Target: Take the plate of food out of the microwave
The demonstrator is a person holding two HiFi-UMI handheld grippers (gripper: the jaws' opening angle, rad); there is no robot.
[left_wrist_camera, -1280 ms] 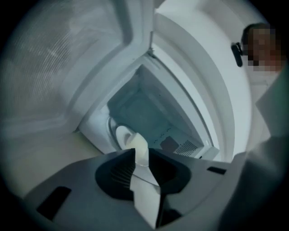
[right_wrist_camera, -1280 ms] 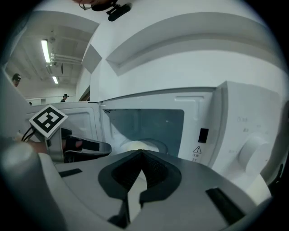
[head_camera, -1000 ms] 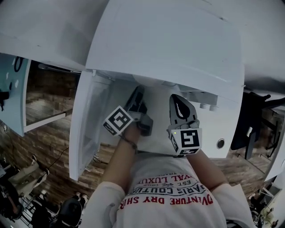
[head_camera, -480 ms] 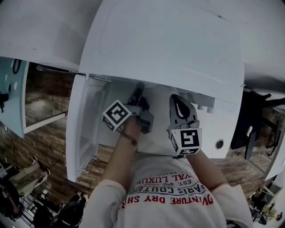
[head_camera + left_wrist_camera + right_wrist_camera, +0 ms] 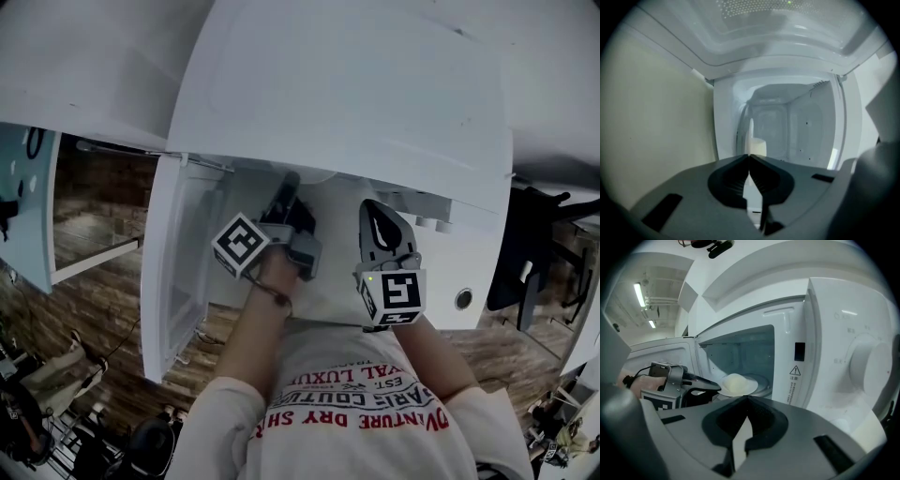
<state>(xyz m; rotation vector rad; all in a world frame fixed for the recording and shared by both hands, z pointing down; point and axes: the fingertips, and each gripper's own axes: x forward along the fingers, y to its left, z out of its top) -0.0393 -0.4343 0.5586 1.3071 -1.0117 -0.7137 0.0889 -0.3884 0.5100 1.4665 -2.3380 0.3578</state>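
With the microwave [image 5: 356, 103] door [image 5: 173, 281] swung wide at left, the left gripper [image 5: 749, 160] reaches into the cavity. Its jaws appear pinched together on the near rim of the plate [image 5: 752, 389]. The plate sits on the cavity floor under a pale, domed mound of food [image 5: 735, 382]. The right gripper [image 5: 746, 403], jaws closed on nothing, hangs outside by the control panel. A thin, one-sided rim grip could let the loaded plate tip or slip on the way out.
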